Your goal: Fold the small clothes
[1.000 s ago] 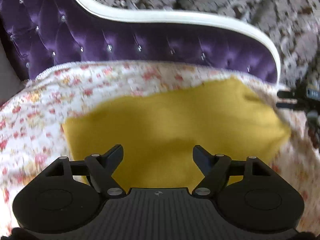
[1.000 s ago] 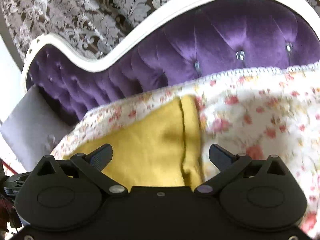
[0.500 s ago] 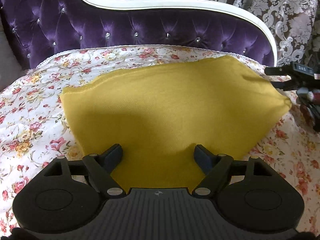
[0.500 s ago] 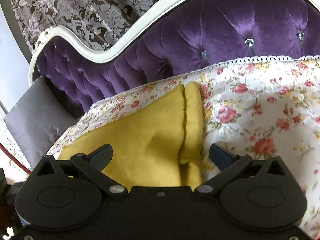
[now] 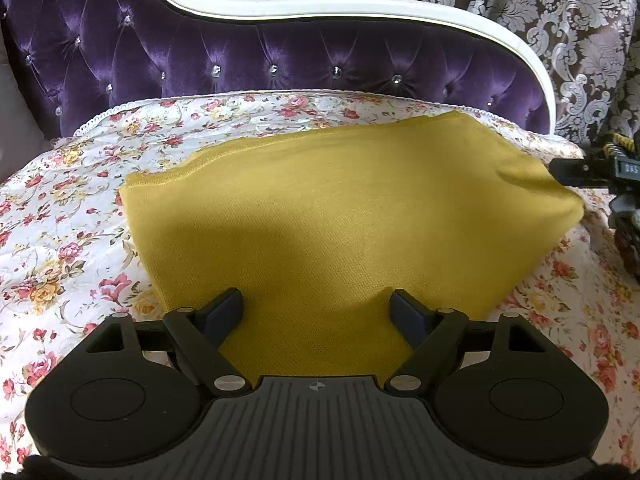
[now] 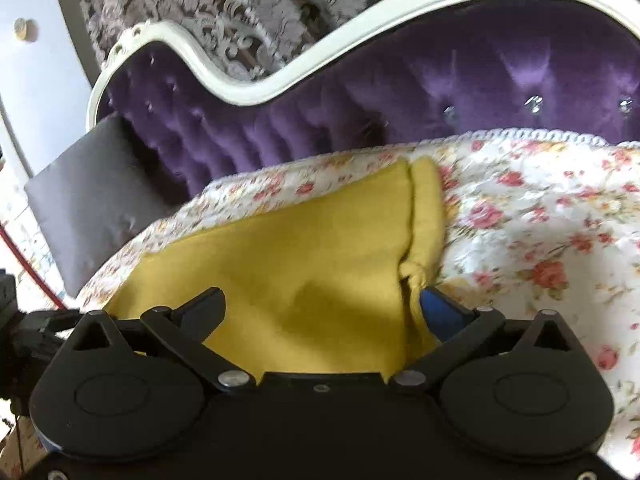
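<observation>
A mustard-yellow knit garment [image 5: 340, 216] lies spread on a floral quilt [image 5: 72, 208]. My left gripper [image 5: 318, 308] is open, its fingers low over the garment's near edge, the cloth lying between them. In the right wrist view the same garment [image 6: 304, 268] shows a folded band along its right side. My right gripper [image 6: 324, 304] is open over the garment's near end, its right fingertip [image 6: 436, 304] against the bunched cloth edge. The right gripper also shows in the left wrist view [image 5: 580, 172], at the garment's right corner.
A purple tufted headboard [image 5: 280, 56] with a white frame stands behind the quilt. A grey cushion [image 6: 92, 196] leans at the left end. Patterned wallpaper is behind. The quilt extends to the right [image 6: 560, 240].
Both grippers have stayed open. The left view has steadied with the garment flatter and nearer. The right gripper has moved in closer, its right finger now at the bunched edge.
</observation>
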`<state>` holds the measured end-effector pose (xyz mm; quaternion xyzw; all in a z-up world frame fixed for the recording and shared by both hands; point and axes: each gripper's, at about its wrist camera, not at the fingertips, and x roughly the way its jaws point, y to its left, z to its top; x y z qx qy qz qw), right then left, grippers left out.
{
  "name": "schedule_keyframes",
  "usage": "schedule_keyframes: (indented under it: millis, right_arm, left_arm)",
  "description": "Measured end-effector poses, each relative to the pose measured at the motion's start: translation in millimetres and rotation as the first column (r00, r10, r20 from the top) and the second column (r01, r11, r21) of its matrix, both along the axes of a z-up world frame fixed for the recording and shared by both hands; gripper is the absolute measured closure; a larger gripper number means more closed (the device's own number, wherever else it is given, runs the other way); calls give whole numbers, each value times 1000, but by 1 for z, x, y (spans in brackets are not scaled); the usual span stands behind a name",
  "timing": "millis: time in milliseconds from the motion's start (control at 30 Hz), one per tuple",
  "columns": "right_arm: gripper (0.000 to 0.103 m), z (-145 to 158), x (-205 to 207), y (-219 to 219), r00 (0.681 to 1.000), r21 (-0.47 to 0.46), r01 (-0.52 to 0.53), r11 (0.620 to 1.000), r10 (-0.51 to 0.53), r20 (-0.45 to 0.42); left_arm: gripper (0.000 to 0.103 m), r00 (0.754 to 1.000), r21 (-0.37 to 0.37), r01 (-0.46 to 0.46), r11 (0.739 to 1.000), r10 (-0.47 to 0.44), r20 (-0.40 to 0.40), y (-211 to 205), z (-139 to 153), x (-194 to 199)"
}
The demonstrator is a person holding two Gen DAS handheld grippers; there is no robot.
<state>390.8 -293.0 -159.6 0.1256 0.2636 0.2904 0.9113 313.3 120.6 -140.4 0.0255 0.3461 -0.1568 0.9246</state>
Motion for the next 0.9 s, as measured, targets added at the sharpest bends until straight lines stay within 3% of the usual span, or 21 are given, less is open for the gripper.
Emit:
schedule_keyframes:
  millis: [300, 533, 733, 767, 800, 833, 867, 900]
  right_arm:
    - [0, -2, 37, -11, 997, 135, 54, 989, -46, -58]
    - [0, -16, 71, -9, 985, 321, -3, 947, 58, -163]
    - [2, -12, 56, -8, 983, 271, 9, 963, 41, -177]
    - [7, -11, 56, -7, 984, 253, 1, 968, 45, -173]
    - [27, -10, 55, -6, 984, 219, 6, 976, 33, -174]
    - [40, -8, 57, -4, 982, 179, 19, 984, 15, -188]
    - [67, -8, 59, -2, 977, 126, 31, 992, -3, -212]
    - [78, -8, 61, -1, 973, 91, 32, 995, -10, -232]
  left_arm:
    - [22, 1000, -3, 3, 1000, -3, -1, 0, 0, 0]
    - [21, 1000, -11, 5, 1000, -5, -3, 1, 0, 0]
    - [21, 1000, -10, 10, 1000, -10, -5, 1, 1, 1]
    - [21, 1000, -9, 12, 1000, -12, -6, 0, 1, 1]
    - [21, 1000, -6, 14, 1000, -15, -8, 0, 2, 2]
    - [21, 1000, -2, 19, 1000, -19, -13, 0, 3, 3]
    - [21, 1000, -1, 22, 1000, -22, -21, 0, 5, 4]
    - [21, 999, -9, 18, 1000, -19, -33, 0, 8, 7]
